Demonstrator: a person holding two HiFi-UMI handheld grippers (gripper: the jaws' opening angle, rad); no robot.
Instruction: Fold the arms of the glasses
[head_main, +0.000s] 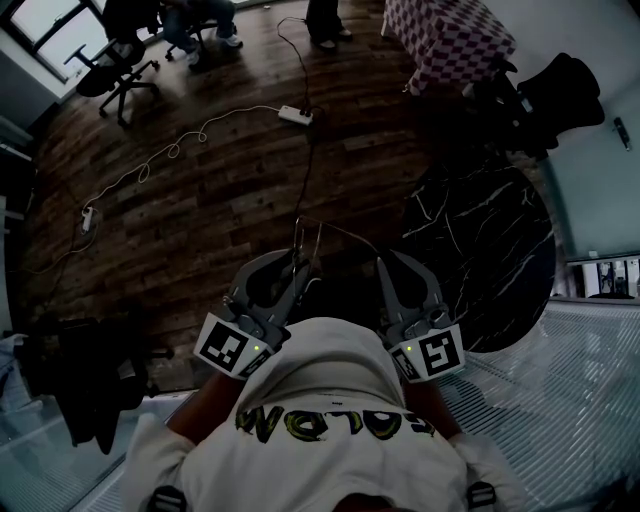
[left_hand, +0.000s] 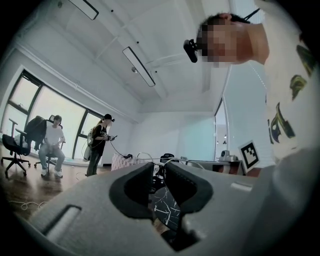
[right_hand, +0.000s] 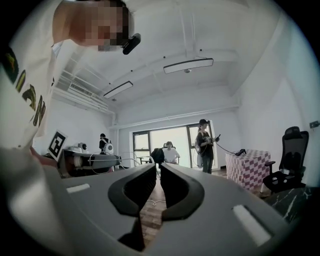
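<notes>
The glasses (head_main: 312, 238) are a thin wire frame held in the air close to my chest, between the two grippers. My left gripper (head_main: 301, 266) is shut on the frame's front end; in the left gripper view the fine wire (left_hand: 146, 156) shows at the tips of my left gripper (left_hand: 159, 172). One thin arm (head_main: 352, 238) runs from the frame across to my right gripper (head_main: 383, 264), whose jaws stand nearly together on its end. In the right gripper view the wire (right_hand: 119, 161) reaches the tip of my right gripper (right_hand: 157, 172).
Below lies a dark wooden floor with a white power strip (head_main: 296, 115) and trailing cables. A round black marble table (head_main: 485, 250) stands at the right, a checkered-cloth table (head_main: 450, 40) and office chairs (head_main: 112, 70) farther off. Other people are by the windows.
</notes>
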